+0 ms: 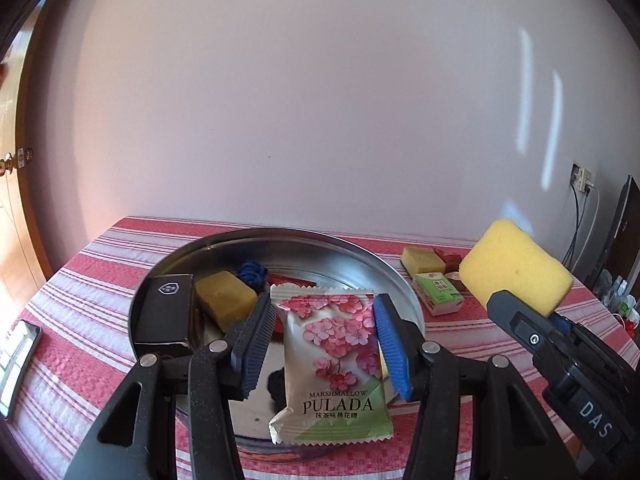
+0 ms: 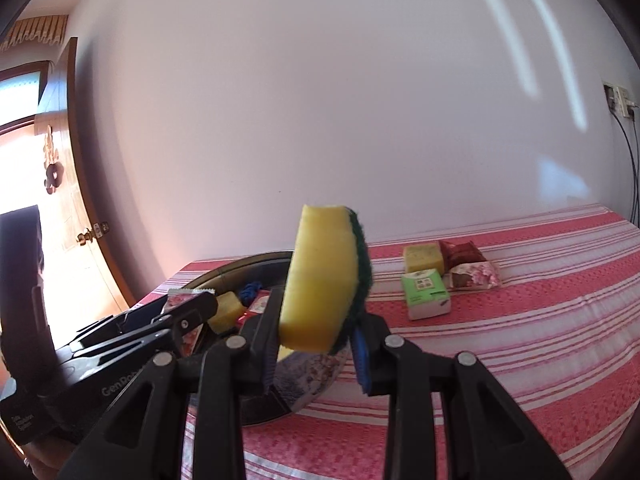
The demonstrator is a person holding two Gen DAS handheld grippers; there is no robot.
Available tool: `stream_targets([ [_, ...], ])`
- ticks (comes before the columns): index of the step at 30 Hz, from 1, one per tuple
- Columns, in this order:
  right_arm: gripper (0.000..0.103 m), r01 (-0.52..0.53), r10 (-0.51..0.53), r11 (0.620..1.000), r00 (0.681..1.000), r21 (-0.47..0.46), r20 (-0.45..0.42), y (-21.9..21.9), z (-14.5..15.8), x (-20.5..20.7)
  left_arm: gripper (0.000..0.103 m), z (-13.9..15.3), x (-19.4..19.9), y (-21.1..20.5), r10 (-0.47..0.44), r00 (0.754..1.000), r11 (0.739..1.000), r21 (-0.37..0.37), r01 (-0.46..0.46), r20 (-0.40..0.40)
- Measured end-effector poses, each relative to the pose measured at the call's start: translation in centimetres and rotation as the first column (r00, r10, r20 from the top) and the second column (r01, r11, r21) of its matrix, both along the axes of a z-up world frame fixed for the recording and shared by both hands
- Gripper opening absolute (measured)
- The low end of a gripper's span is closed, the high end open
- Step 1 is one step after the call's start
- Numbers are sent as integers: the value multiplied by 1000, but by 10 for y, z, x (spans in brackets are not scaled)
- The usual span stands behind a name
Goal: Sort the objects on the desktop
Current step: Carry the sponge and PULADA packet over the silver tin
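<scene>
My left gripper (image 1: 326,340) is shut on a pink-flowered marshmallow packet (image 1: 332,364) and holds it over the round metal tray (image 1: 384,264). In the tray lie a black box (image 1: 166,312), a yellow block (image 1: 226,300), a blue cord knot (image 1: 252,274) and a red item (image 1: 290,280). My right gripper (image 2: 316,340) is shut on a yellow sponge with a green scouring side (image 2: 324,276), held in the air beside the tray; the sponge also shows in the left wrist view (image 1: 516,266).
On the red striped tablecloth (image 2: 540,320) to the right of the tray lie a green-white tissue pack (image 2: 426,294), a yellow block (image 2: 422,256), a red packet (image 2: 462,252) and a flowered packet (image 2: 476,276). A phone-like slab (image 1: 16,360) lies at the left edge. A wall stands behind.
</scene>
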State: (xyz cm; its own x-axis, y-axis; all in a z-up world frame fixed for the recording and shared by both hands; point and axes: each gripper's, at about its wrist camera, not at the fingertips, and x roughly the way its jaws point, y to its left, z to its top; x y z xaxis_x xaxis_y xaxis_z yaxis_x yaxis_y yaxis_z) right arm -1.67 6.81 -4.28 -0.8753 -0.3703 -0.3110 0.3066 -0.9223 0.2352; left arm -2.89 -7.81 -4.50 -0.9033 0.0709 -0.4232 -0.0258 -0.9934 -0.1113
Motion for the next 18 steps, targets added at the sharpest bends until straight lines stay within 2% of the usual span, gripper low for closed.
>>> stream_targets([
  [8,31,-66,68,996,997,55,-45,-43,10,-18,53,5,-23,-34,137,990,990,-38,-136,40],
  [13,31,-44,49,995,997,89,-52,-54,8,-37,53,4,-40,-44,197,978,978,-81,-192,71],
  [18,31,-23,26,990,999,140,-23,-62,2,-65,53,-2,-59,-46,253,962,960,-147,-237,104],
])
